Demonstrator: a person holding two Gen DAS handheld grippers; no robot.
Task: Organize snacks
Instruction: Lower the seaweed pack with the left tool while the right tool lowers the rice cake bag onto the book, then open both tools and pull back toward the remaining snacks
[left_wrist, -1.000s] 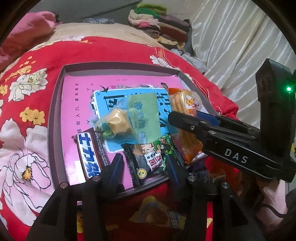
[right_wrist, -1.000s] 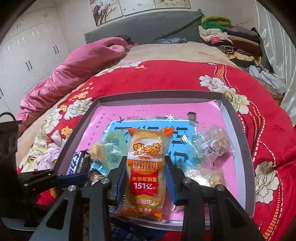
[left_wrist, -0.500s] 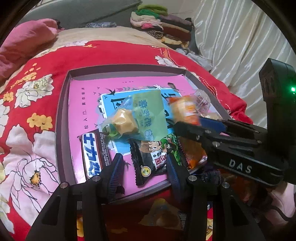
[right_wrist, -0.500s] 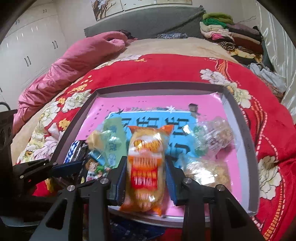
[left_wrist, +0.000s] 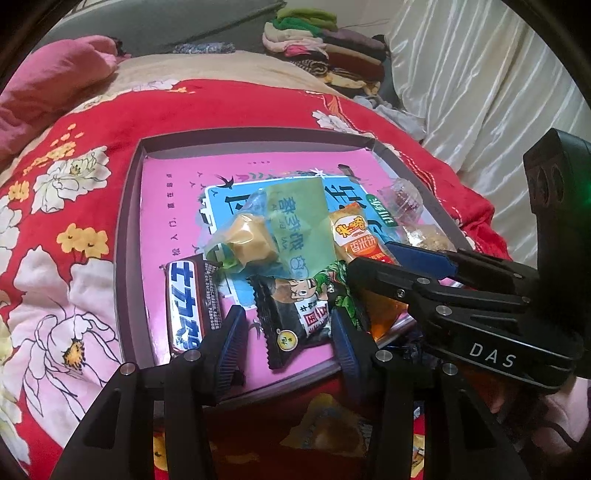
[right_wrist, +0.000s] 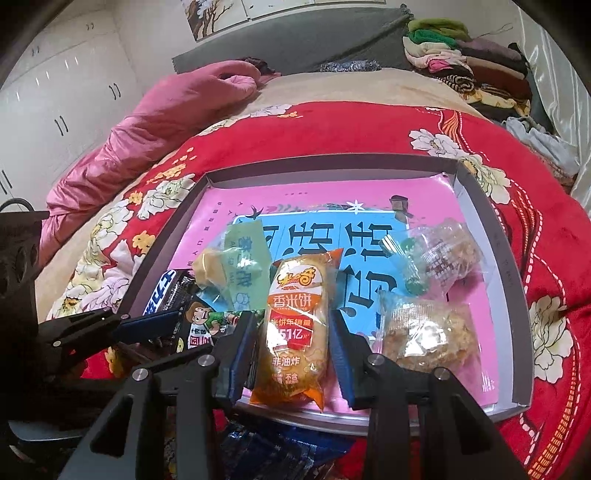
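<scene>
A shallow grey box (left_wrist: 127, 236) with a pink and blue printed floor (right_wrist: 306, 206) lies on the red bed cover. My right gripper (right_wrist: 293, 345) is shut on an orange rice-cracker packet (right_wrist: 295, 325) over the box's near edge; that packet also shows in the left wrist view (left_wrist: 356, 236). My left gripper (left_wrist: 288, 332) is open, its fingers either side of a black snack packet (left_wrist: 295, 317) lying in the box. A green-wrapped pastry (left_wrist: 273, 236), a blue and white chocolate bar (left_wrist: 186, 306) and two clear-wrapped snacks (right_wrist: 436, 254) (right_wrist: 424, 336) also lie in the box.
More snack packets (left_wrist: 325, 428) lie on the cover just in front of the box. A pink quilt (right_wrist: 155, 122) is at the far left, folded clothes (right_wrist: 465, 62) at the back right, a white curtain (left_wrist: 480, 92) on the right.
The right gripper, still shut on the orange packet, has shifted a little to the right over the box. The left gripper has stayed open around the black packet.
</scene>
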